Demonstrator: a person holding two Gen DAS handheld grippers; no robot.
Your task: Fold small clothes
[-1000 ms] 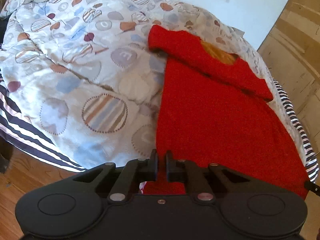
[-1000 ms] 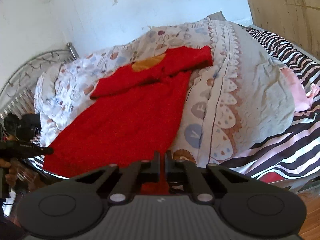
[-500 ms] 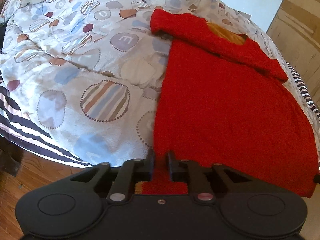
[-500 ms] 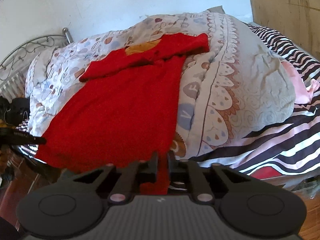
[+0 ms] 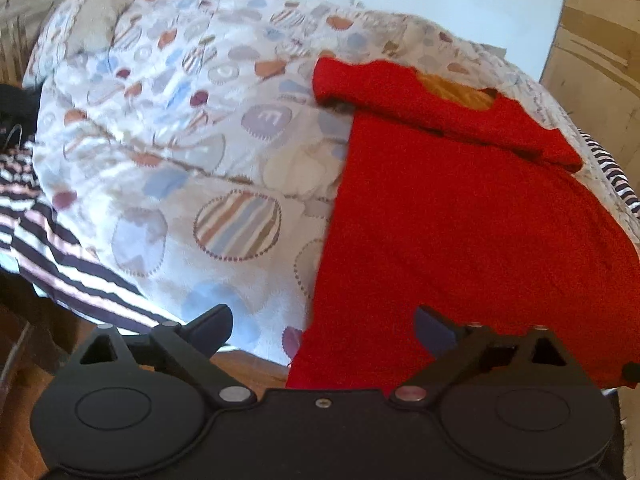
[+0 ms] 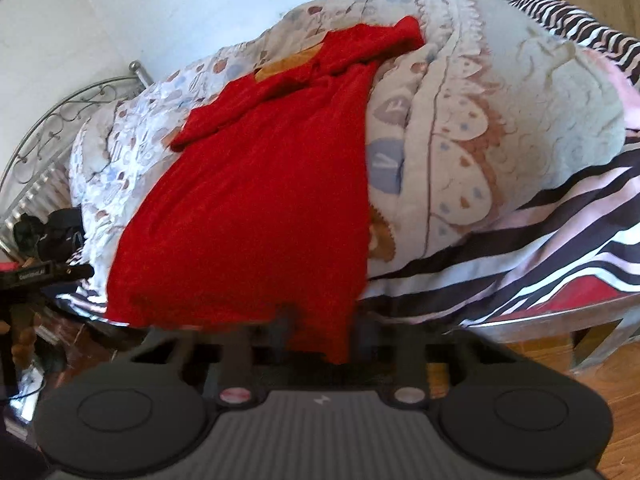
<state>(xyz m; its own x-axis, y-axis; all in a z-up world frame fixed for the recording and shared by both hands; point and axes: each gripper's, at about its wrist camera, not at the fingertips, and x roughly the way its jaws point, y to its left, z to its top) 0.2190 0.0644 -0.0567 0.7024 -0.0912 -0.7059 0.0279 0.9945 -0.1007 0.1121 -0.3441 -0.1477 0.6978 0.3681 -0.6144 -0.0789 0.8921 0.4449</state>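
Note:
A red fleece garment (image 5: 460, 220) lies flat on the bed, its sleeves folded across the top and an orange lining (image 5: 456, 90) showing at the neck. Its hem hangs over the bed's near edge. My left gripper (image 5: 322, 322) is at the hem's left corner with its jaws opening wide; the corner hangs loose between them, clear of the pads. In the blurred right wrist view the same garment (image 6: 260, 200) drapes toward my right gripper (image 6: 322, 322). Its jaws are closing but stand a little apart, with the hem's right corner hanging between them.
A patterned duvet (image 5: 180, 140) covers the bed over a striped sheet (image 6: 560, 248). A metal headboard (image 6: 52, 128) curves at the far left, with a black device (image 6: 36, 276) below it. Wooden floor (image 6: 600, 360) lies under the bed edge, and a wood panel (image 5: 600, 60) stands at the right.
Both grippers sank toward the bed edge with the hem. The left jaws, shut on the hem before, have spread wide and let it go. The right jaws have parted slightly.

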